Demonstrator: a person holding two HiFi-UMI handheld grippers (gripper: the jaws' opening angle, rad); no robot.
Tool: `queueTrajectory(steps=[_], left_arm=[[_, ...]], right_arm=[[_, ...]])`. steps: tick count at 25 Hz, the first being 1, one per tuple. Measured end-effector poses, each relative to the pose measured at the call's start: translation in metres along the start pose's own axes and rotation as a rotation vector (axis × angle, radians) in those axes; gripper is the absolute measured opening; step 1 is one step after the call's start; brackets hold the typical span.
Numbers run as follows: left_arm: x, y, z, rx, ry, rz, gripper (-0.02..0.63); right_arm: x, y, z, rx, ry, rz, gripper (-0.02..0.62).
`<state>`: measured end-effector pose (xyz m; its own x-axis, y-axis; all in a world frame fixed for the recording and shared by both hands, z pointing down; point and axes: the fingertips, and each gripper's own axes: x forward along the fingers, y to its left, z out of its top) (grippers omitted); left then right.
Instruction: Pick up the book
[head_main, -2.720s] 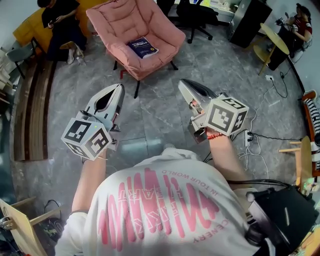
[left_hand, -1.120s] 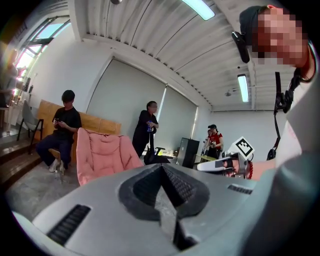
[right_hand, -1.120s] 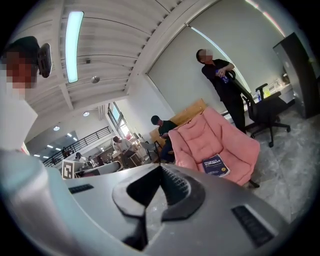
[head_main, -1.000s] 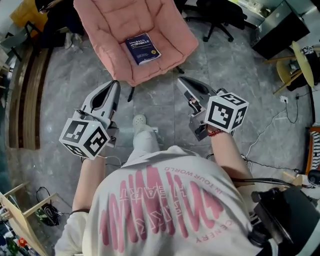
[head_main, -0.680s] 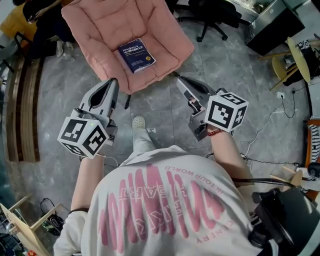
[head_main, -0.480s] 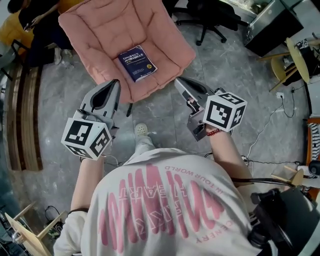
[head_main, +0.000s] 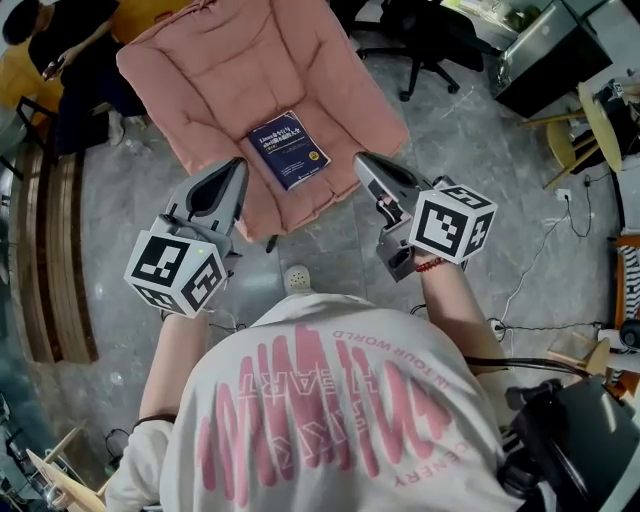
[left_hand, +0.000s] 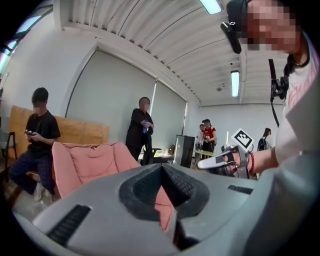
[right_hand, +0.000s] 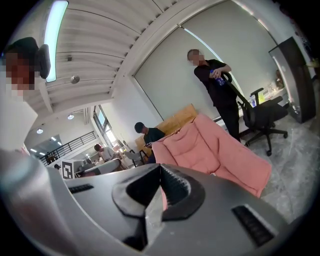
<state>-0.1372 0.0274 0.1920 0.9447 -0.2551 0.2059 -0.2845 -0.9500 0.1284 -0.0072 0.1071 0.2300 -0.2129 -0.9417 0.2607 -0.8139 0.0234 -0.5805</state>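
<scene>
A dark blue book (head_main: 289, 149) lies flat on the seat of a pink padded chair (head_main: 210, 70). My left gripper (head_main: 238, 166) hovers over the chair's front edge, left of the book and a little short of it, shut and empty. My right gripper (head_main: 362, 160) hangs beside the chair's right front corner, right of the book, also shut with nothing in it. In the left gripper view the chair (left_hand: 95, 162) shows past the closed jaws, and the right gripper (left_hand: 220, 160) appears at the right. The right gripper view shows the chair (right_hand: 210, 150) ahead; the book is hidden in both gripper views.
A seated person in black (head_main: 60, 50) is at the upper left by a wooden bench (head_main: 55, 250). A black office chair (head_main: 430, 40) stands behind the pink chair, with a dark cabinet (head_main: 545, 50) at the upper right. Cables (head_main: 520, 290) trail over the grey floor. A standing person (right_hand: 217, 85) is near.
The person has stepped toward the pink chair. Chair and book have drawn nearer and lower in the head view, now lying between the two grippers. Both grippers stayed shut.
</scene>
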Motion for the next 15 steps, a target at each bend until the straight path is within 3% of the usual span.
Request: queueTrajectory(steps=[15], left_arm=[[0.039,0.071,0.021,-0.023,-0.007,-0.019,0.008]], right_arm=[[0.071,-0.010,0.038,-0.038,0.033,-0.018,0.011]])
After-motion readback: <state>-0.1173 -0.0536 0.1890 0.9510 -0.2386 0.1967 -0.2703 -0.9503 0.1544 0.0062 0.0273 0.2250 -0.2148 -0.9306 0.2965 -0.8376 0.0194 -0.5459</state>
